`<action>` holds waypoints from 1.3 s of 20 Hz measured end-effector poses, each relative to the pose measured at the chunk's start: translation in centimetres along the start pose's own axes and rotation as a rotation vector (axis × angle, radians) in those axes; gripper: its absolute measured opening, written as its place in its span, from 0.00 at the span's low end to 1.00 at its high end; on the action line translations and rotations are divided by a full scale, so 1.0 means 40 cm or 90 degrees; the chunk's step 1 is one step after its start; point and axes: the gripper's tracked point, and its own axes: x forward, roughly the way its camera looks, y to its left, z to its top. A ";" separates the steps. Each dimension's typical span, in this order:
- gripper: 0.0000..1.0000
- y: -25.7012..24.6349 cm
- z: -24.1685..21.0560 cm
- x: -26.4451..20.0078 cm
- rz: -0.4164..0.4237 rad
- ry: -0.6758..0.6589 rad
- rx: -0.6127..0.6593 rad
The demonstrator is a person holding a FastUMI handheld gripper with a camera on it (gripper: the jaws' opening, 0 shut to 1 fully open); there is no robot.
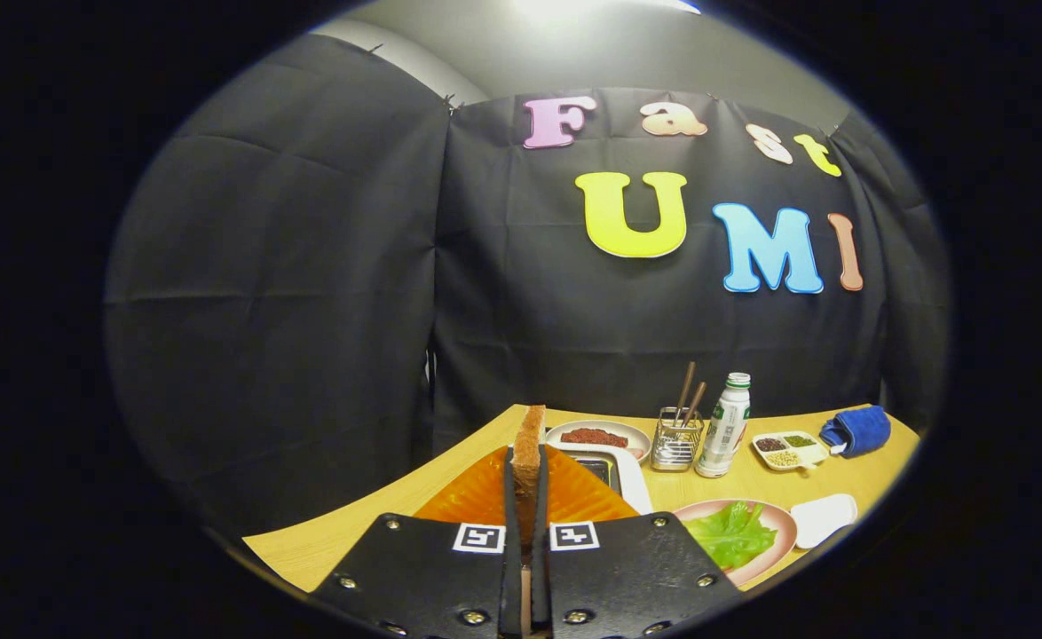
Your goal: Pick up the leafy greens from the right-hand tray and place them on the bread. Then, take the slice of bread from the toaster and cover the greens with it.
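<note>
The jaws are standing nearly closed, pinching a slice of bread on edge between them, so the slice is rising upright just ahead of the fingertips. Gripping it by its flat faces is likely keeping it from sagging while it is being carried. Under and beyond the jaws an orange plate is lying on the counter; whether a base slice is resting on it I cannot tell. To the right of the jaws, the leafy greens are sitting on a pink plate. So the greens are not on any bread here. Farther beyond are standing a dish of red food, a wire holder with chopsticks and a bottle. The counter is pale wood, walled by black cloth.
</note>
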 end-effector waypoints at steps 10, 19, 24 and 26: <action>0.04 -0.109 0.131 -0.087 0.008 -0.031 0.019; 0.04 -0.374 0.061 -0.140 -0.077 0.005 0.024; 0.04 -0.493 -0.037 -0.145 -0.109 0.042 0.042; 0.04 -0.519 -0.068 -0.144 -0.115 0.055 0.051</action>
